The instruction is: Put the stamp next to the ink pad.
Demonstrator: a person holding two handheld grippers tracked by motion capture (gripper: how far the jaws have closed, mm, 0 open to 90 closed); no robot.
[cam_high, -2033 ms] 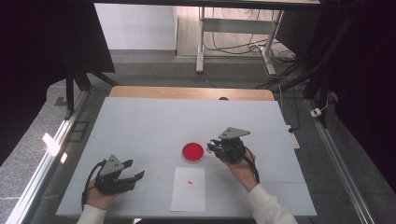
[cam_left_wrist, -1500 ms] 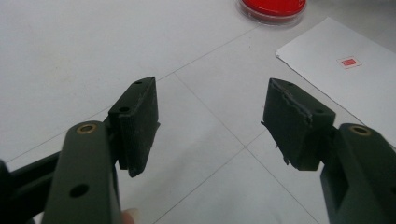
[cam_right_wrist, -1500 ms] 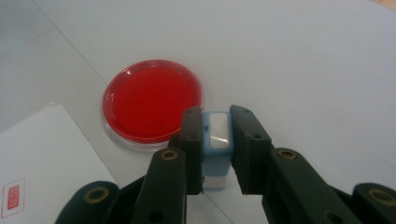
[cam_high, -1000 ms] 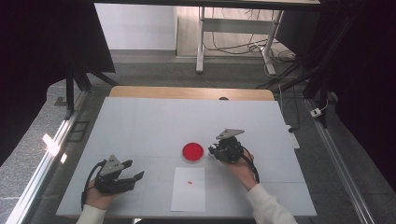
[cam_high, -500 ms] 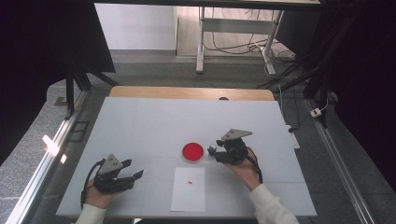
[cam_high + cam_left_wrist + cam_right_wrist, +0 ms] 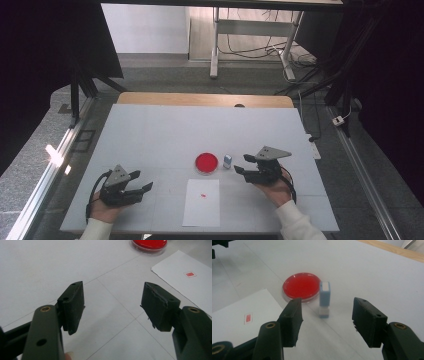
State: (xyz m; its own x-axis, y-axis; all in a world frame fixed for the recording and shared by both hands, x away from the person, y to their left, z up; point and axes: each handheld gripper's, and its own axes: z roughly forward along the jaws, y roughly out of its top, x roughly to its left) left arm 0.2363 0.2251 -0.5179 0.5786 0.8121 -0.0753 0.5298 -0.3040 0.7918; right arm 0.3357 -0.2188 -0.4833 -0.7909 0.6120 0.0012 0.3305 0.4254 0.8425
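Note:
A small blue and white stamp [image 6: 227, 159] [image 6: 325, 298] stands upright on the white table, just right of a round red ink dish [image 6: 206, 163] [image 6: 300, 286]. My right gripper [image 6: 242, 164] [image 6: 327, 322] is a little to the right of the stamp and points at it. Its jaws have just been opening and stand open, with the stamp ahead of them and apart. A white sheet [image 6: 202, 202] [image 6: 185, 287] with a small red mark [image 6: 203, 195] [image 6: 189, 274] lies in front of the dish. At the near left my left gripper [image 6: 142, 181] [image 6: 112, 307] rests open and holds nothing.
The white table top [image 6: 165, 130] has thin seam lines, and a wooden strip [image 6: 200, 99] runs along its far edge. A metal rail [image 6: 45, 175] runs along the left side. A table leg frame and cables [image 6: 250, 45] stand on the floor beyond.
The right gripper has opened and drawn back to the right, leaving the stamp standing free beside the dish. The left gripper has not moved.

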